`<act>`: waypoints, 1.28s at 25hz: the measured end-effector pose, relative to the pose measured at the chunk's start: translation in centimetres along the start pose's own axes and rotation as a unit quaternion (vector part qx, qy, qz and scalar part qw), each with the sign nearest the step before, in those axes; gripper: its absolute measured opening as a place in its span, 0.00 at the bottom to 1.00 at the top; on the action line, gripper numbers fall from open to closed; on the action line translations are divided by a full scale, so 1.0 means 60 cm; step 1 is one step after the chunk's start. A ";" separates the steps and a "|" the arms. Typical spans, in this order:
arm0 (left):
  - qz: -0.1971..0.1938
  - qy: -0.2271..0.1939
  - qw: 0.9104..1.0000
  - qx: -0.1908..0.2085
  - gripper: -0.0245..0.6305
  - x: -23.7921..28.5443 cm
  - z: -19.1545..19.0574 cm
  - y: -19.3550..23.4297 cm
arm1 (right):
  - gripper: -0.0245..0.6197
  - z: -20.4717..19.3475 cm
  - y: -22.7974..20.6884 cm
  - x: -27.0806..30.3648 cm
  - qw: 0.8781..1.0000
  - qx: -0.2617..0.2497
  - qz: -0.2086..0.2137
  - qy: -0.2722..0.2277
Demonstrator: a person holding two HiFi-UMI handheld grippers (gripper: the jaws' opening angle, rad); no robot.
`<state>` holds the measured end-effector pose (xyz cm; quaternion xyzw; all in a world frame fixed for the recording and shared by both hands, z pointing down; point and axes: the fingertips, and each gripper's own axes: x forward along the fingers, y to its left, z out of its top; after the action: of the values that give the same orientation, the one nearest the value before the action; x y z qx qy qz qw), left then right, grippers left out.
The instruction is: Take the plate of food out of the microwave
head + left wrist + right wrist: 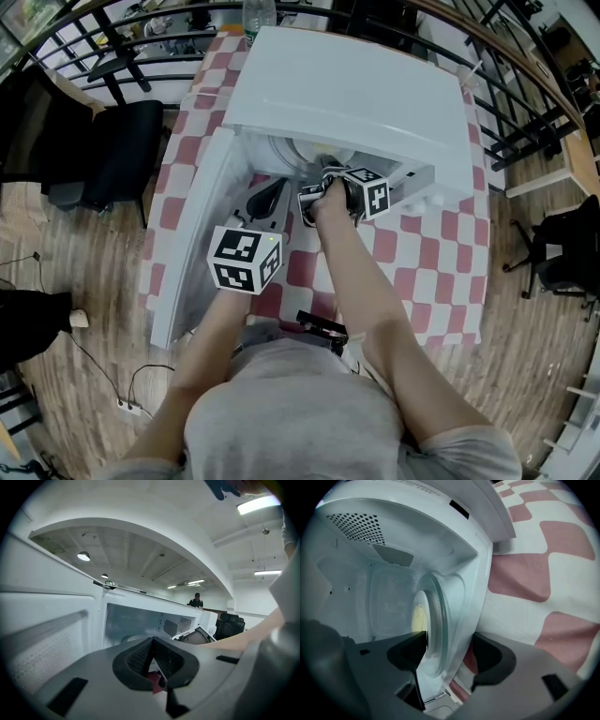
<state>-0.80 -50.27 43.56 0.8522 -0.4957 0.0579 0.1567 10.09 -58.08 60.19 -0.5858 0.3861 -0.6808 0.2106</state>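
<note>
A white microwave stands on a red-and-white checked table, its door swung open to the left. Inside, a white plate with yellow food rests on the glass turntable. My right gripper is open at the cavity mouth, and the near rim of the plate and turntable lies between its jaws; contact cannot be told. In the head view the right gripper reaches into the opening. My left gripper is shut on nothing and hangs by the open door, left of the cavity.
A clear bottle stands behind the microwave. A black chair is left of the table, another to the right. A curved railing runs behind. Cables lie on the wooden floor. A person stands far off.
</note>
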 end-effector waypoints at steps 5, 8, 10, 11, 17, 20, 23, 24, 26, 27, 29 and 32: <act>-0.002 0.002 1.000 -0.003 0.04 -0.001 -0.003 -0.002 | 0.49 -0.004 -0.001 -0.013 1.000 -0.007 0.004 0.007; -0.003 0.002 1.000 -0.003 0.04 -0.005 -0.006 -0.004 | 0.45 -0.004 -0.004 -0.022 1.000 -0.010 0.005 0.009; -0.003 0.002 1.000 -0.003 0.04 -0.006 -0.006 -0.003 | 0.41 -0.006 -0.003 -0.028 1.000 -0.014 0.006 0.010; -0.003 0.002 1.000 -0.003 0.04 -0.007 -0.006 -0.003 | 0.38 -0.007 -0.002 -0.031 1.000 -0.016 0.007 0.011; -0.005 0.000 1.000 -0.007 0.04 -0.011 -0.007 -0.007 | 0.26 -0.009 0.002 -0.046 0.999 -0.024 0.021 0.018; -0.009 -0.002 1.000 -0.007 0.04 -0.013 -0.009 -0.011 | 0.21 -0.010 0.003 -0.051 0.999 -0.026 0.029 0.020; -0.011 -0.002 1.000 -0.007 0.04 -0.015 -0.010 -0.013 | 0.20 -0.010 0.003 -0.053 0.999 -0.021 0.037 0.024; -0.011 -0.002 1.000 -0.008 0.04 -0.016 -0.011 -0.014 | 0.20 -0.010 0.003 -0.054 0.999 -0.018 0.040 0.025; -0.011 -0.002 1.000 -0.009 0.04 -0.018 -0.013 -0.014 | 0.19 -0.008 0.007 -0.057 0.998 -0.016 0.049 0.025; -0.011 -0.001 1.000 -0.010 0.04 -0.019 -0.013 -0.013 | 0.12 -0.008 0.012 -0.059 0.998 -0.019 0.055 0.023; -0.010 -0.001 1.000 -0.013 0.04 -0.021 -0.015 -0.011 | 0.12 -0.009 0.021 -0.062 0.997 -0.027 0.063 0.023; -0.010 -0.001 1.000 -0.016 0.04 -0.024 -0.017 -0.010 | 0.11 -0.011 0.027 -0.064 0.996 -0.030 0.083 0.024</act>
<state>-0.93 -48.44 44.05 0.8546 -0.4884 0.0475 0.1700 10.06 -56.04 56.47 -0.5417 0.4584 -0.6627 0.2394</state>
